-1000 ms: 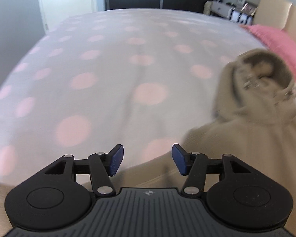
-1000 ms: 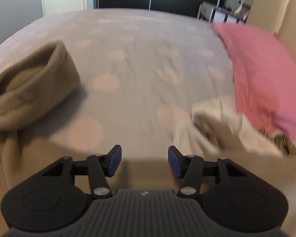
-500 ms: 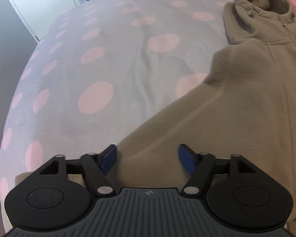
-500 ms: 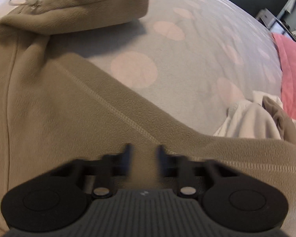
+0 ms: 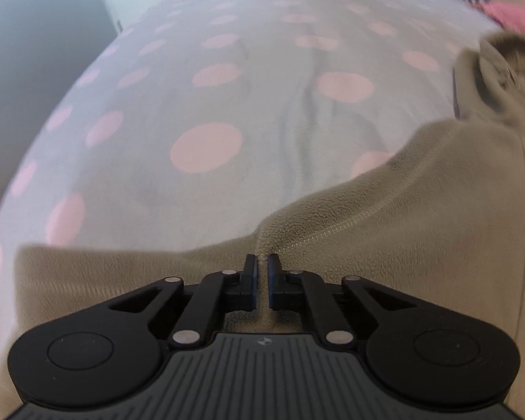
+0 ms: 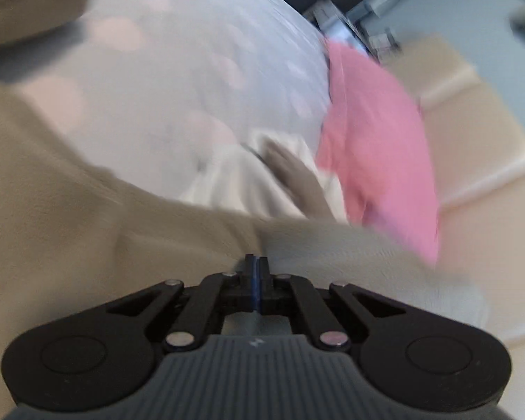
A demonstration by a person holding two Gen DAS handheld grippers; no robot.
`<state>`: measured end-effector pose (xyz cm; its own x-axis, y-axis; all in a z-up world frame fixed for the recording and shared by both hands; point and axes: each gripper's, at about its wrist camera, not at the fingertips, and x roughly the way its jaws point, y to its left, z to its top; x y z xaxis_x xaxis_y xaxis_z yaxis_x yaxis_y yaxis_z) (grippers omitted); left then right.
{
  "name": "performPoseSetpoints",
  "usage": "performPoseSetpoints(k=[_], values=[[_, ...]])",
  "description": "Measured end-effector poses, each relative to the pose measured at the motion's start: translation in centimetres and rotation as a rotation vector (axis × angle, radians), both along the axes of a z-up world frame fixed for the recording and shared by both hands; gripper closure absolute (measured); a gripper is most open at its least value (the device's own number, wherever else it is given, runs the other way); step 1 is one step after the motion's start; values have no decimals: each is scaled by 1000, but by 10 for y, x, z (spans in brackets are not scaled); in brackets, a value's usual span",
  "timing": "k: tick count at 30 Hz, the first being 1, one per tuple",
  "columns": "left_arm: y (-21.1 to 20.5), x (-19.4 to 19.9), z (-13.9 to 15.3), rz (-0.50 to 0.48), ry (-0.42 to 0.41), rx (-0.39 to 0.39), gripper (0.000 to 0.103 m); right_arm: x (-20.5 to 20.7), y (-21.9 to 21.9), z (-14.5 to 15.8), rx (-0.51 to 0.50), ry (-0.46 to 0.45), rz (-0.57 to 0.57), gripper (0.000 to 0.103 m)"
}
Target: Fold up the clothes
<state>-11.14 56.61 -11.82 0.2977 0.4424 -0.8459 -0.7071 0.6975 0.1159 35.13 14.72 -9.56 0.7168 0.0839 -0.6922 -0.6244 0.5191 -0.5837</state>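
A bed covered in a pale grey sheet with pink dots (image 5: 227,105) carries everything here. On it lie a tan fleece hoodie (image 5: 437,217), a pink pillow (image 6: 377,140), and what looks, through the blur, like crumpled white clothing (image 6: 248,178) beside that pillow.
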Motion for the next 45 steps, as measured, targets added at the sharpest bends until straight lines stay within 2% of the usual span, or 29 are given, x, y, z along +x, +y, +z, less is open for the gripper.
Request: performPoseSetpoints(k=[4, 6, 8, 10, 15, 20, 25, 31, 35, 38, 40, 45], values=[[-14, 5, 10, 9, 7, 43, 96, -14, -22, 20, 66, 44, 11, 102], [-25, 1, 23, 8, -35, 39, 88, -28, -34, 33, 133, 97, 25, 101], [-41, -5, 39, -10, -89, 24, 84, -44, -45, 46, 200, 147, 35, 94], [-60, -9, 55, -48, -129, -8, 84, -63, -57, 58, 256, 206, 54, 82], [-126, -16, 92, -177, -200, -72, 84, -123, -101, 80, 370, 372, 125, 75], [-199, -28, 114, -284, -252, -132, 81, -188, -148, 90, 426, 479, 209, 68], [-262, -40, 108, -331, -293, -192, 78, -231, -186, 78, 429, 559, 223, 68], [-327, -38, 82, -403, -264, -234, 78, -271, -219, 57, 261, 558, 313, 68], [-363, -33, 69, -441, -246, -258, 78, -286, -243, 44, 201, 568, 370, 66], [-381, -28, 62, -453, -224, -260, 78, -288, -258, 34, 199, 622, 401, 62], [-392, -25, 57, -455, -213, -260, 78, -289, -263, 31, 206, 618, 429, 62], [-409, -25, 43, -422, -215, -292, 78, -284, -272, 36, 261, 671, 492, 62]])
